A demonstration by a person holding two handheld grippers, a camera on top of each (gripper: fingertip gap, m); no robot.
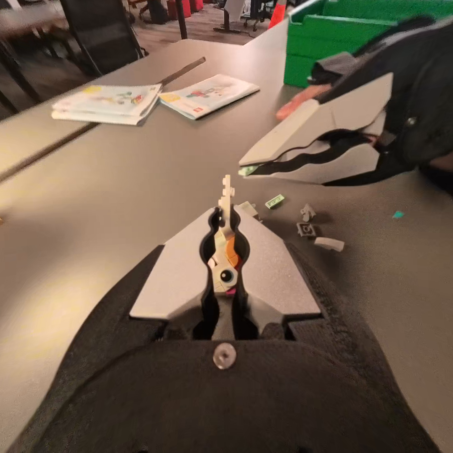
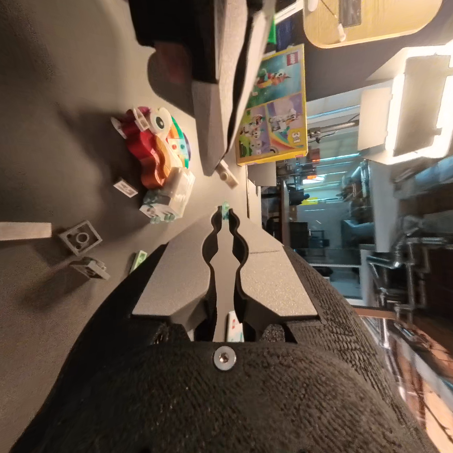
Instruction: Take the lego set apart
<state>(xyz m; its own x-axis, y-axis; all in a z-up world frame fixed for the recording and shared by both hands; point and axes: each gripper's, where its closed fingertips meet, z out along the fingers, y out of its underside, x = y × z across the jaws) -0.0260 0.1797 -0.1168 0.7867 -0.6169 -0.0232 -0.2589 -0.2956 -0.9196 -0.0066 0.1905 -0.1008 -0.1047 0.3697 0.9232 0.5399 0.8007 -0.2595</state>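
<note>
The left claw [image 1: 225,215] is clamped on the lego model [image 1: 226,257], a small figure of white, orange and pink bricks with a round eye, whose thin white plates stick out past the claw tips. Far ahead and to the left of that claw, two instruction booklets [image 1: 107,104] lie on the grey bench [image 1: 122,171]. Just right of the claw tips, loose pieces rest on the bench: a pale green plate [image 1: 275,201], a dark grey square plate [image 1: 306,229] and a light grey curved piece [image 1: 328,244]. Farther right and higher, the right claw [image 1: 245,170] hangs above the bench, pinching a small pale green piece [image 1: 246,169] at its tips. Behind it stands a green box [image 1: 326,49].

In the right wrist view, a larger colourful lego model [image 2: 157,157] lies to the left of the right claw [image 2: 225,213], with grey plates [image 2: 80,237] nearer on the bench. The claw is nearly closed on the small translucent green piece [image 2: 225,211]. Beyond its tips, to the right, a yellow-edged set box [image 2: 274,107] stands.
</note>
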